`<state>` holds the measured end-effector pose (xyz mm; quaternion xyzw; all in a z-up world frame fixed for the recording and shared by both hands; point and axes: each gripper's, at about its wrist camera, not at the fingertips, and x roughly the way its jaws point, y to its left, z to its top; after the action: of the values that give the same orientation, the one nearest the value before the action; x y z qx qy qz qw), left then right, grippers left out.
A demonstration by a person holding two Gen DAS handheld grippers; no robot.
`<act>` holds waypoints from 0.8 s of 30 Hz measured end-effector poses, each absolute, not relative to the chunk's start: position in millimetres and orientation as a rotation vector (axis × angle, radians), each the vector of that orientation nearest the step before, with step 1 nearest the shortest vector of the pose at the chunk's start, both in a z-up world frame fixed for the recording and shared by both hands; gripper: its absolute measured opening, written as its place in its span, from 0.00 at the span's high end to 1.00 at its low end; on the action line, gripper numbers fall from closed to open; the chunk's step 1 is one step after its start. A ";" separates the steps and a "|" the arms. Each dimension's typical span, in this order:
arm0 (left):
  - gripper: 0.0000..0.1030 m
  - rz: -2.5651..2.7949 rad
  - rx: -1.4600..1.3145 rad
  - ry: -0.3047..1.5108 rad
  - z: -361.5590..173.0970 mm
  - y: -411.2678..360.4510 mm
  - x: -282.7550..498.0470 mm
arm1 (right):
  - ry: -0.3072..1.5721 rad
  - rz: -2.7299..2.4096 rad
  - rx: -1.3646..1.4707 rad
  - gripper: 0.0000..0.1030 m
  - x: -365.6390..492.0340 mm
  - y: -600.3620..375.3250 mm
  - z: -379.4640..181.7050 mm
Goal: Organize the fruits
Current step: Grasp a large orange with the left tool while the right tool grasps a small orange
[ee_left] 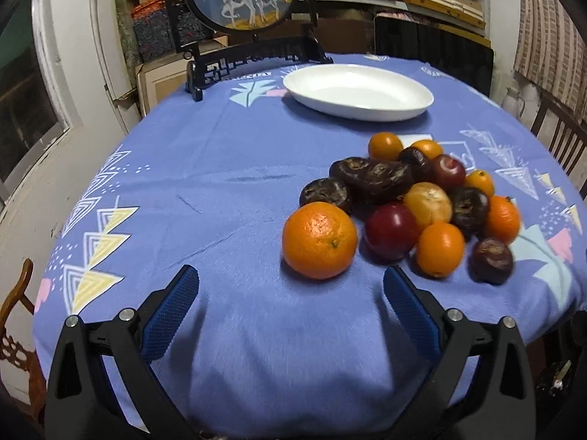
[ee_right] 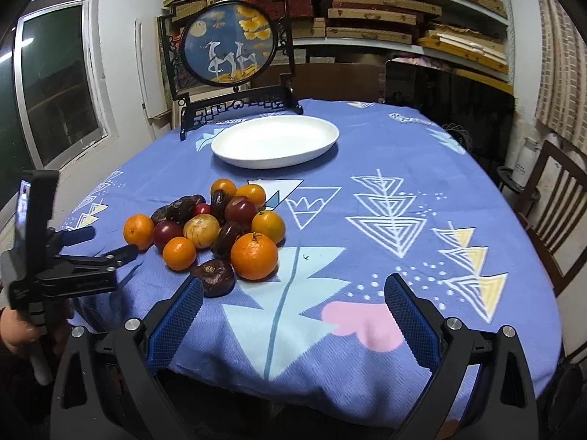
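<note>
Both hand-held grippers are hanging over the near edge of the desk (ee_left: pixel 227 168), and neither has grabbed anything. The left hand-held gripper (ee_left: pixel 291 286) has its blue pads (ee_left: pixel 172 311) spread wide, nothing between them, aimed at the near side of the fruit pile (ee_left: pixel 407 205). The big orange (ee_left: pixel 320 240) sits just ahead of it, at the near-left edge of the pile. The right hand-held gripper (ee_right: pixel 293 295) is wide open too, with only blue patterned cloth (ee_right: pixel 385 220) between its pads. A dark brown fruit (ee_right: pixel 214 277) sits just beside its left pad, maybe touching, can't quite tell.

The pile is all bunched together on the cloth: oranges, small yellow-orange ones, red plums (ee_left: pixel 390 231) and those dark wrinkly brown things, most touching each other. The white oval plate (ee_left: pixel 357 91) is farther back on the desk, well apart from the pile, with no fruit on it. Behind the plate there's a round deer picture (ee_right: pixel 227 47) in a black stand at the far edge.

In the right wrist view you can see the left gripper from the side, by the pile's left edge.
</note>
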<state>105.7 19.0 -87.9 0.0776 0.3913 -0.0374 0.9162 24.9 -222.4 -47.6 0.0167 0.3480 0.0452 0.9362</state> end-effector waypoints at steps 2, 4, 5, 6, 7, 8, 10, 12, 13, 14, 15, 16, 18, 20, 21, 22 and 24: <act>0.27 -0.101 0.179 0.813 -92.9 14.8 111.9 | 0.723 0.103 0.032 0.04 31.1 -221.5 -52.0; 0.44 -0.130 0.184 0.836 -100.0 11.6 119.5 | 0.738 0.108 0.018 0.04 36.2 -220.0 -57.1; 0.46 -0.142 0.174 0.835 -101.8 11.9 122.2 | 0.749 0.112 0.010 0.04 38.9 -219.4 -59.9; 0.53 -0.171 0.144 0.820 -102.1 14.6 122.8 | 0.759 0.117 0.004 0.04 41.1 -218.8 -62.9; 0.58 -0.197 0.120 0.823 -103.6 16.6 124.8 | 0.768 0.122 0.000 0.04 42.1 -218.5 -65.3; 0.58 -0.201 0.105 0.821 -103.1 18.2 125.4 | 0.775 0.129 -0.007 0.04 44.0 -217.7 -68.2; 0.58 -0.178 0.094 0.818 -102.1 20.9 125.4 | 0.790 0.145 -0.019 0.04 49.0 -216.3 -73.4; 0.58 -0.178 0.065 0.812 -99.9 25.9 123.6 | 0.801 0.176 -0.014 0.07 55.2 -214.6 -78.0; 0.58 -0.182 0.051 0.803 -97.2 28.3 121.7 | 0.800 0.191 -0.008 0.07 58.2 -214.3 -79.6; 0.58 -0.183 0.049 0.797 -95.2 29.7 119.5 | 0.798 0.199 -0.003 0.07 62.0 -213.9 -80.6; 0.58 -0.183 0.050 0.791 -93.4 30.1 117.1 | 0.795 0.205 0.003 0.08 66.6 -212.7 -81.3; 0.58 -0.185 0.051 0.788 -91.7 30.3 114.8 | 0.791 0.214 0.012 0.08 71.6 -211.7 -81.4; 0.58 -0.189 0.056 0.788 -89.8 30.0 112.7 | 0.793 0.233 0.030 0.13 83.9 -209.0 -82.3; 0.58 -0.196 0.060 0.789 -89.4 29.3 109.5 | 0.815 0.247 0.043 0.18 95.5 -206.2 -85.2; 0.58 -0.199 0.058 0.790 -89.3 29.4 107.0 | 0.832 0.255 0.055 0.21 101.7 -205.5 -88.2; 0.58 -0.200 0.055 0.791 -89.3 29.8 106.1 | 0.851 0.259 0.065 0.23 106.5 -205.4 -91.4; 0.58 -0.196 0.048 0.794 -89.6 32.1 106.9 | 0.892 0.280 0.117 0.33 115.7 -207.4 -98.7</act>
<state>106.9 32.1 -89.6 0.0233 0.3861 -0.0955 0.9172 115.7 -207.4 -98.7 0.0563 0.4295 0.1351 0.8911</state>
